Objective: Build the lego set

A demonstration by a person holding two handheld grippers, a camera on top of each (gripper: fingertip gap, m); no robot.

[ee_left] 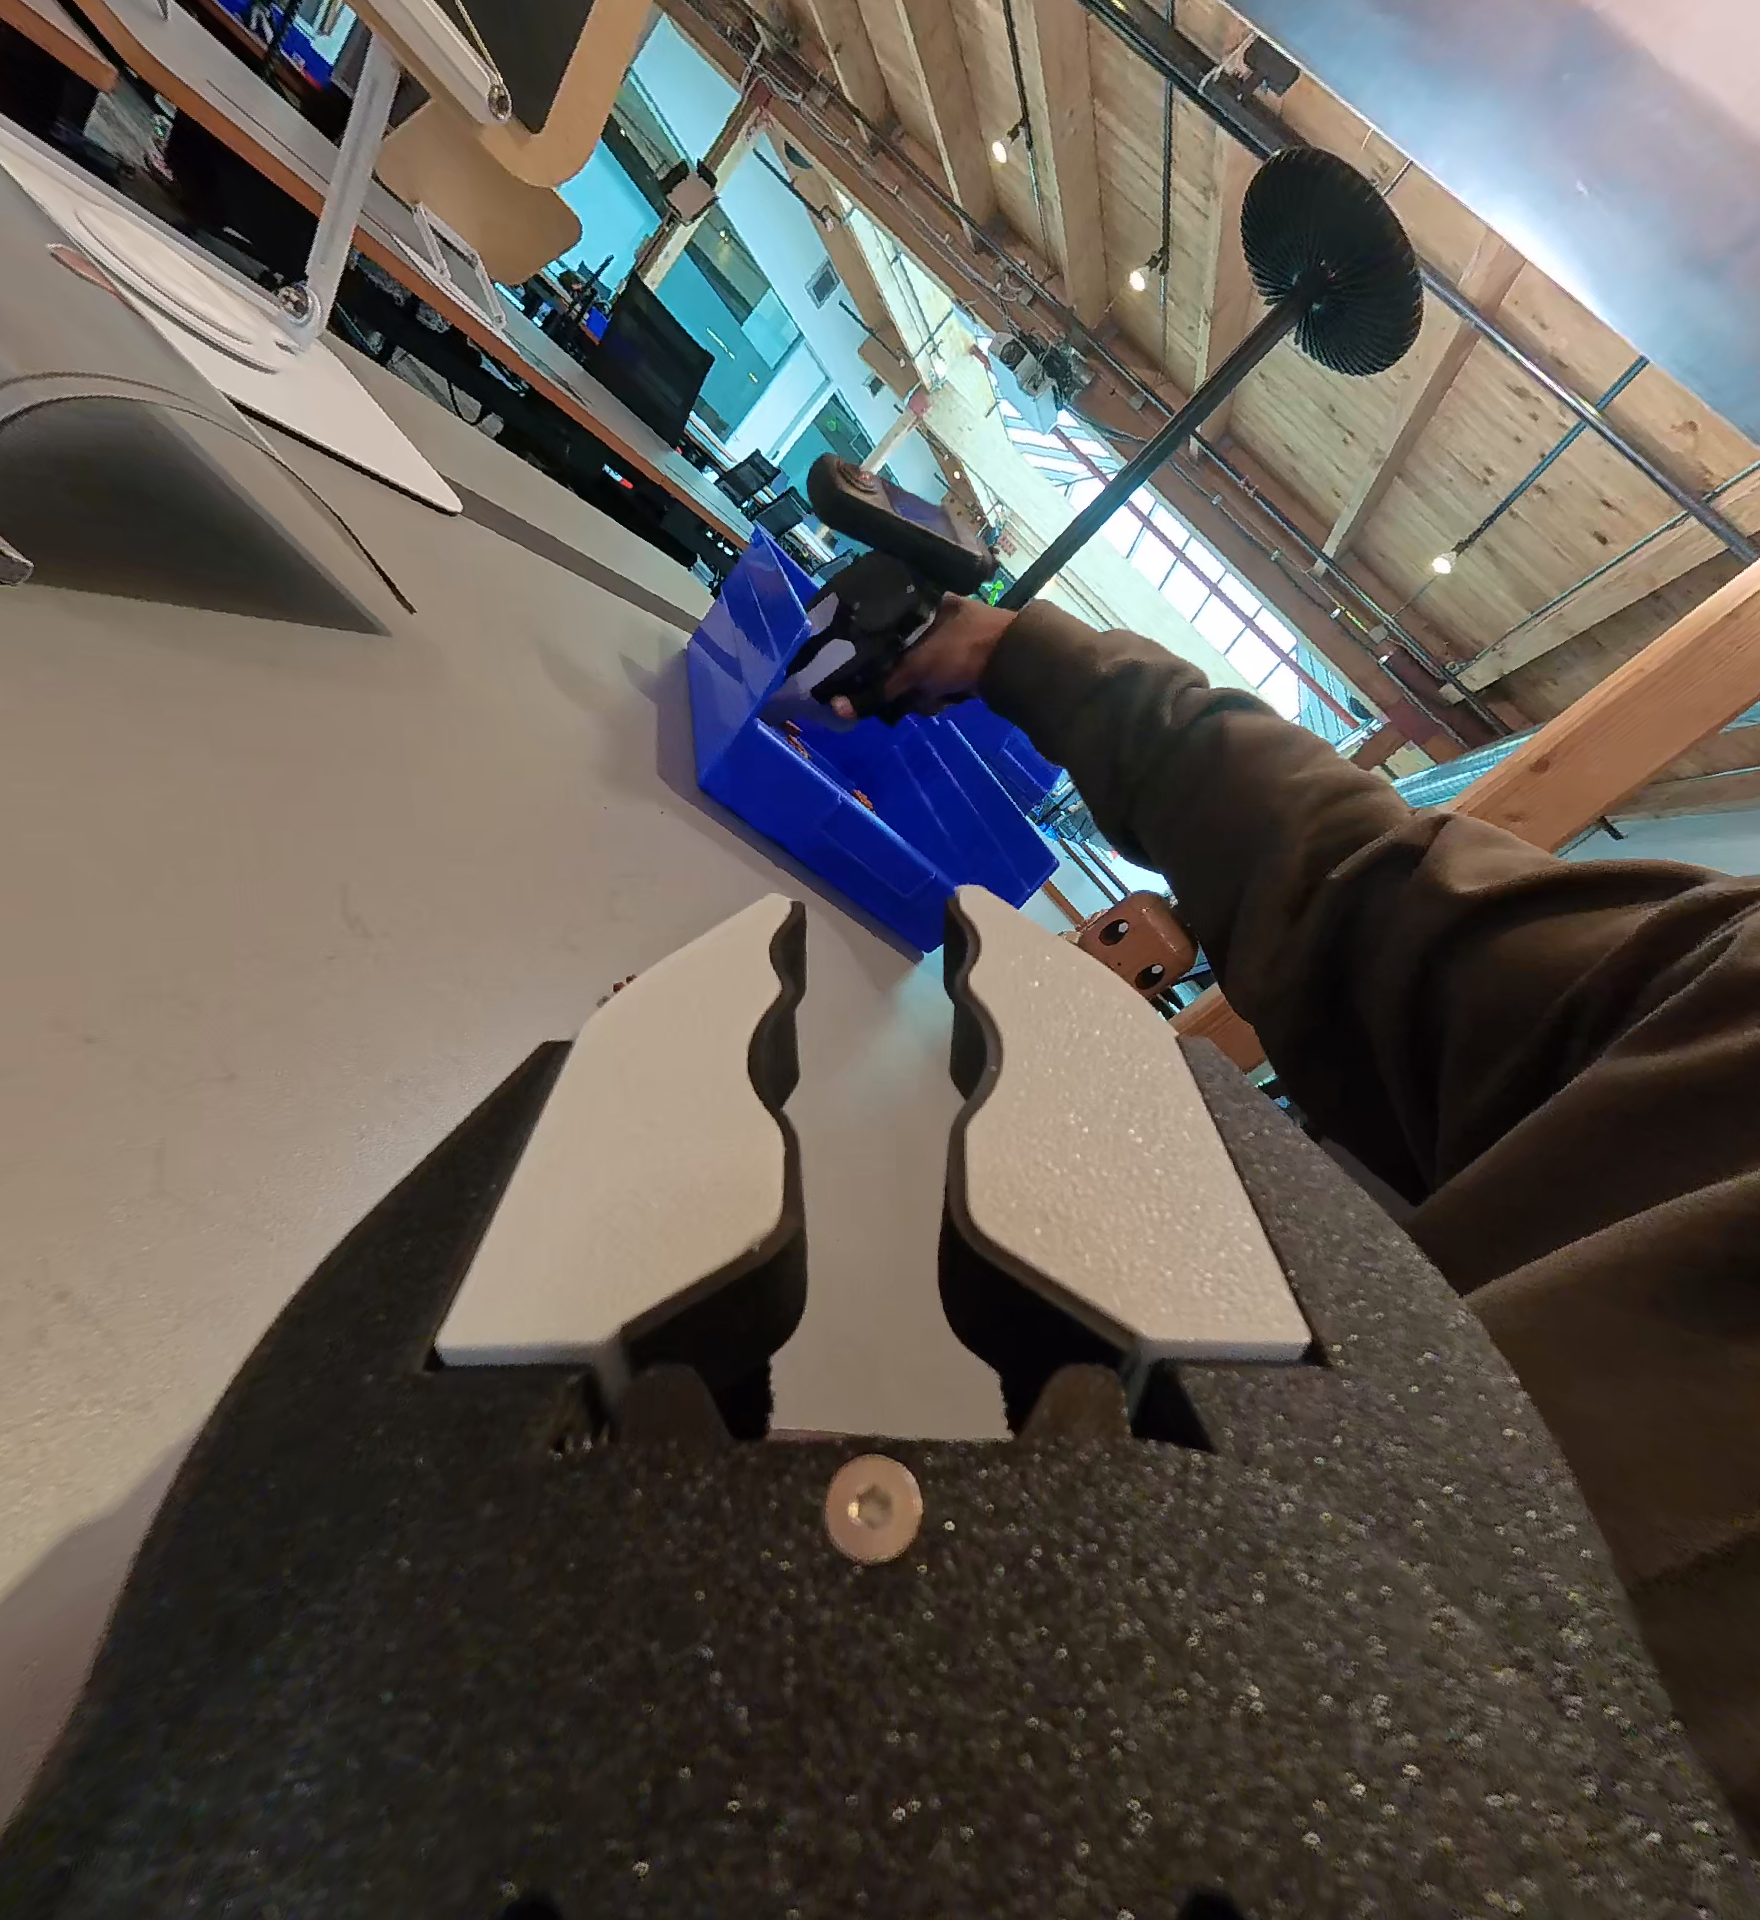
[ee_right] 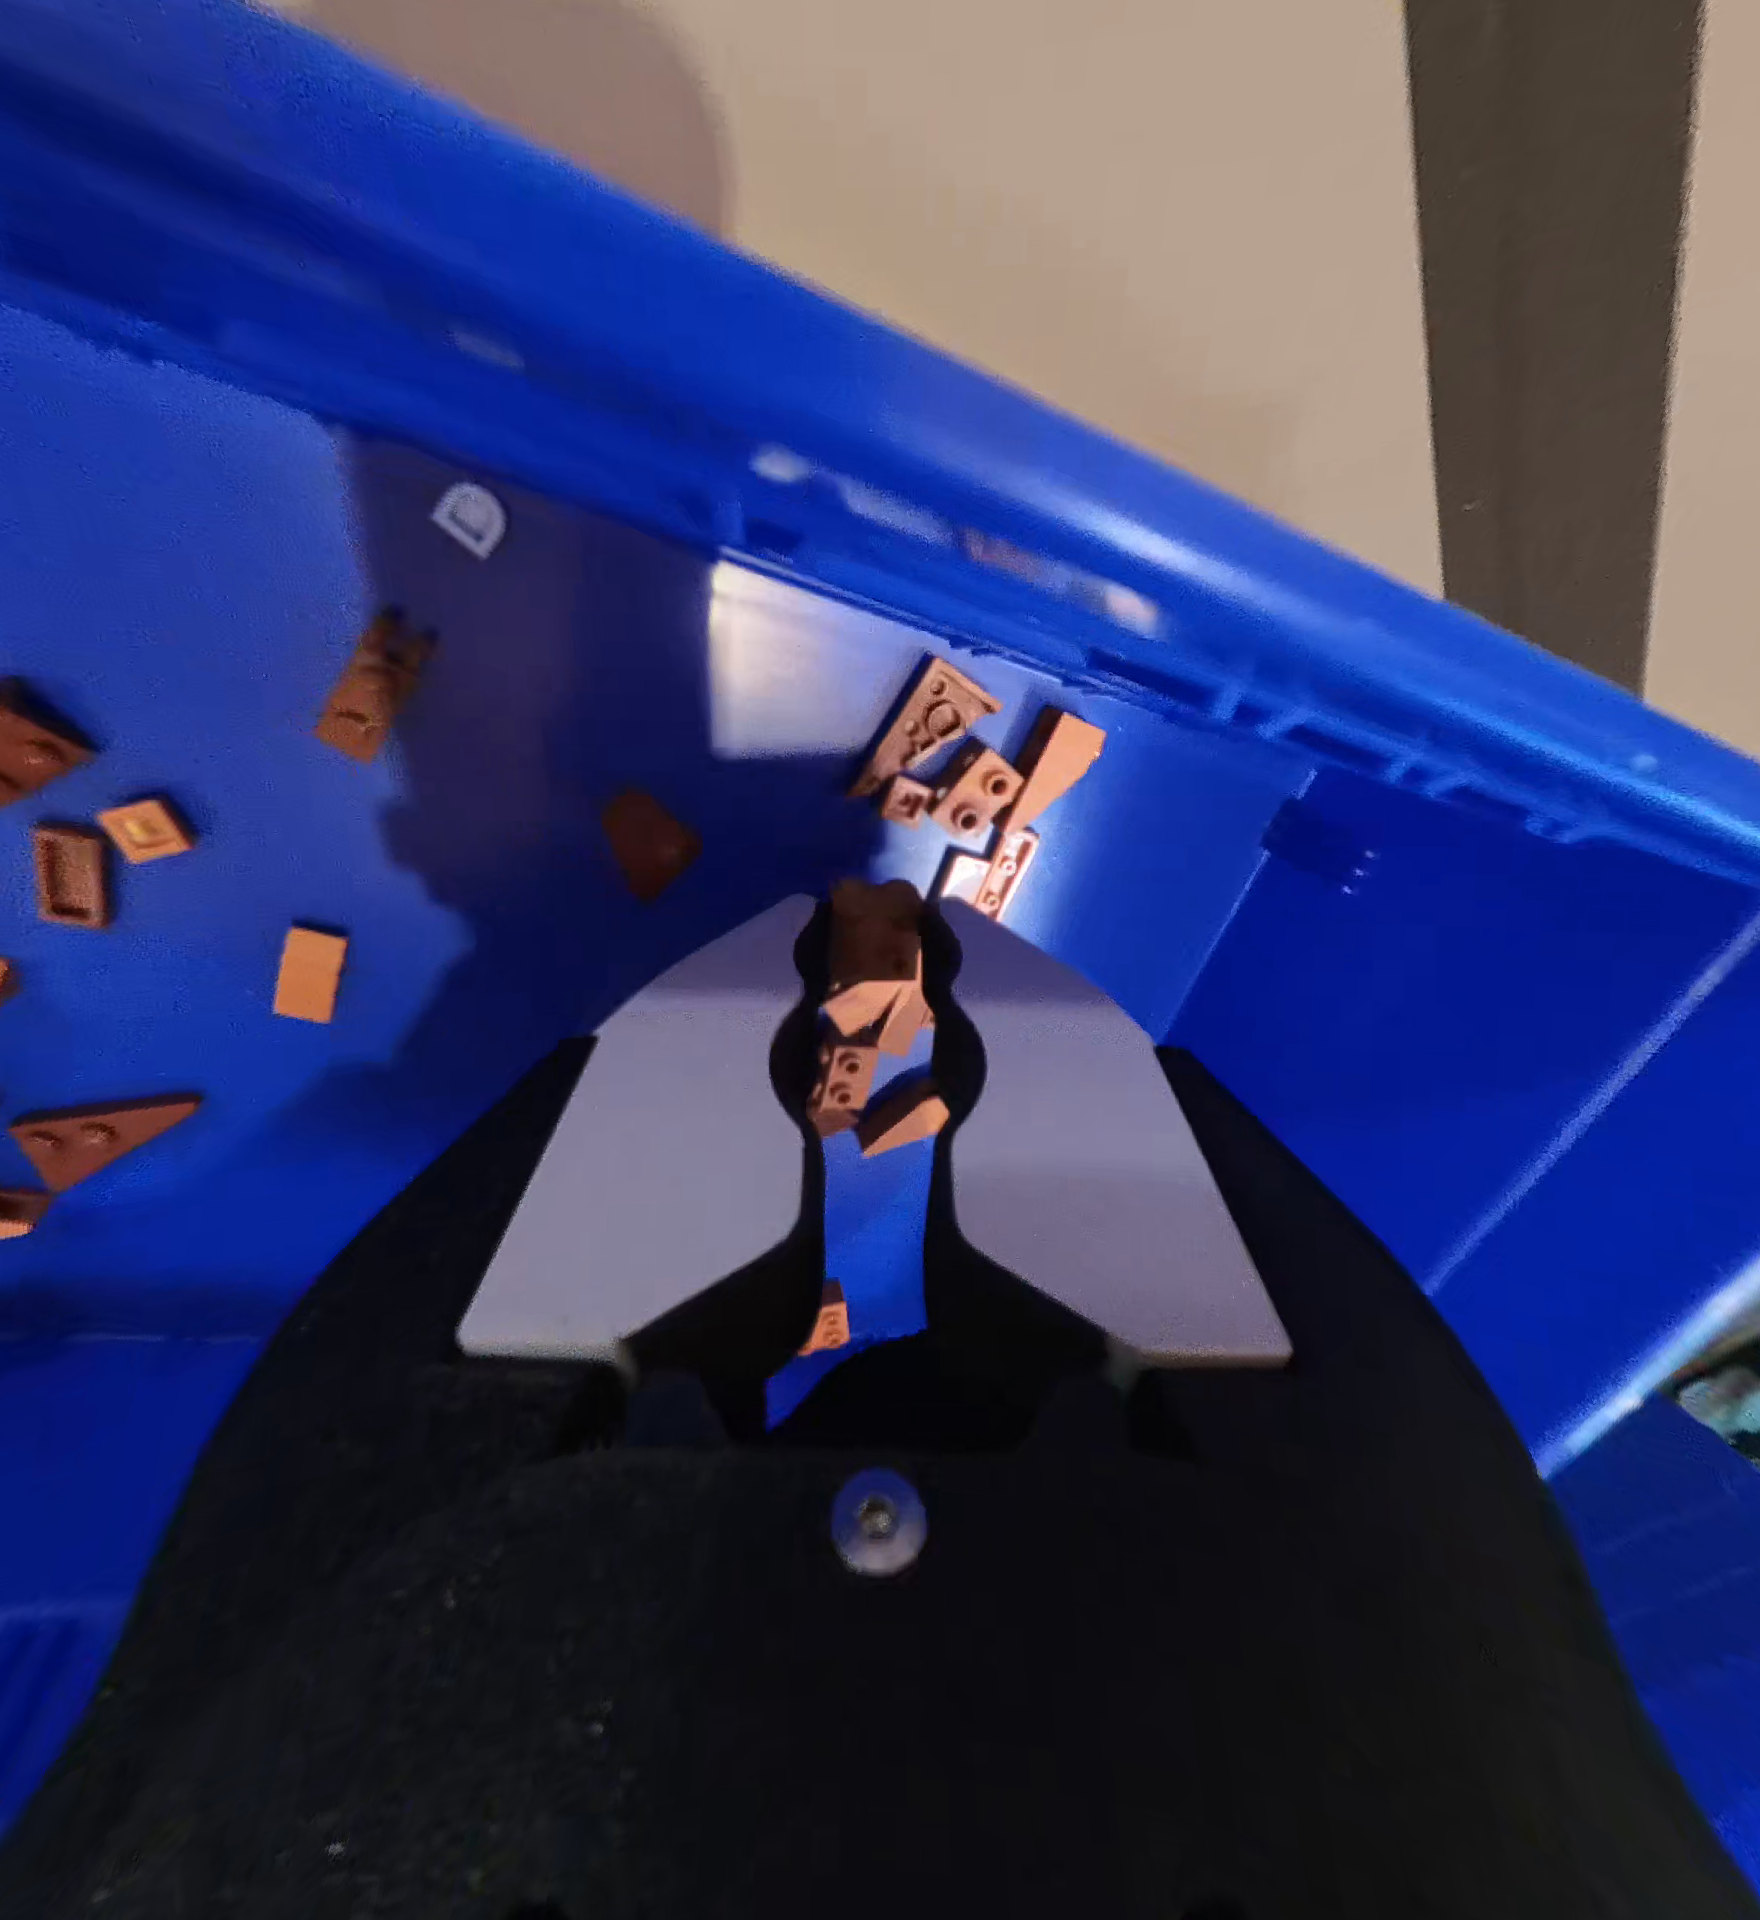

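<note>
Reaching into blue plastic bin (ee_right: 959,436) with right gripper (ee_right: 878,914), tips nearly closed around small brown lego piece (ee_right: 871,930), firm grip unconfirmed. Long axis roughly along fingers. More brown lego pieces (ee_right: 959,769) just beyond, against bin wall. Left gripper (ee_left: 876,914) open, empty, well short of bin.

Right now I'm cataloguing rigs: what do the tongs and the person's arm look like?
Both tongs, left and right, have flat pale grey fingers with wavy black inner edges, on a black speckled body with a silver screw. The arm wears a dark brown sleeve.
</note>
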